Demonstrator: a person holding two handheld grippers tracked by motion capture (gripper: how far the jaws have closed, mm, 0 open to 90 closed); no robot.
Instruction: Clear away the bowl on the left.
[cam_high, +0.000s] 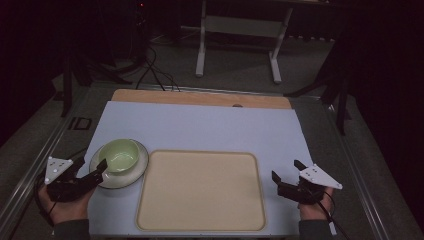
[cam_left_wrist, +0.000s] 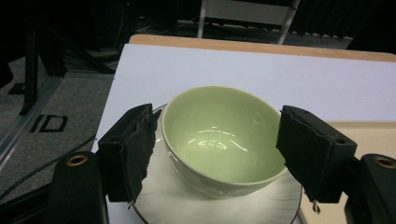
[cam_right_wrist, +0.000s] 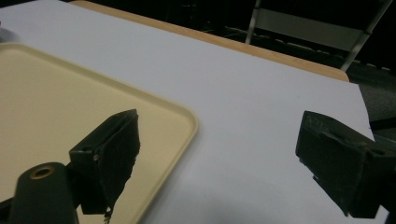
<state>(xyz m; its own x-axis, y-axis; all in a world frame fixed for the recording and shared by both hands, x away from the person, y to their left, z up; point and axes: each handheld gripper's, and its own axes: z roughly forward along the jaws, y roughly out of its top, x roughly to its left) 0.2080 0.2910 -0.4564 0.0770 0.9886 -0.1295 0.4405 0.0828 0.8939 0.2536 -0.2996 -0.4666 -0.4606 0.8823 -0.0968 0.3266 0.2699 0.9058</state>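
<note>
A pale green bowl (cam_high: 120, 154) stands on a white plate (cam_high: 141, 167) at the left of the white sheet. My left gripper (cam_high: 93, 163) is open, just short of the plate's near-left rim. In the left gripper view the bowl (cam_left_wrist: 219, 140) sits between the two black pads (cam_left_wrist: 135, 144), which stand on either side of it, and the plate (cam_left_wrist: 187, 205) lies beneath. A beige tray (cam_high: 200, 190) lies empty at the centre front. My right gripper (cam_high: 286, 170) is open beside the tray's right edge, holding nothing; its left jaw hangs over the tray's corner (cam_right_wrist: 177, 116).
A white sheet (cam_high: 200, 125) covers a wooden table whose far edge (cam_high: 200, 97) shows. A white table frame (cam_high: 240, 30) and cables (cam_high: 155, 75) lie on the dark floor beyond. Metal rails (cam_high: 45, 150) run along both sides.
</note>
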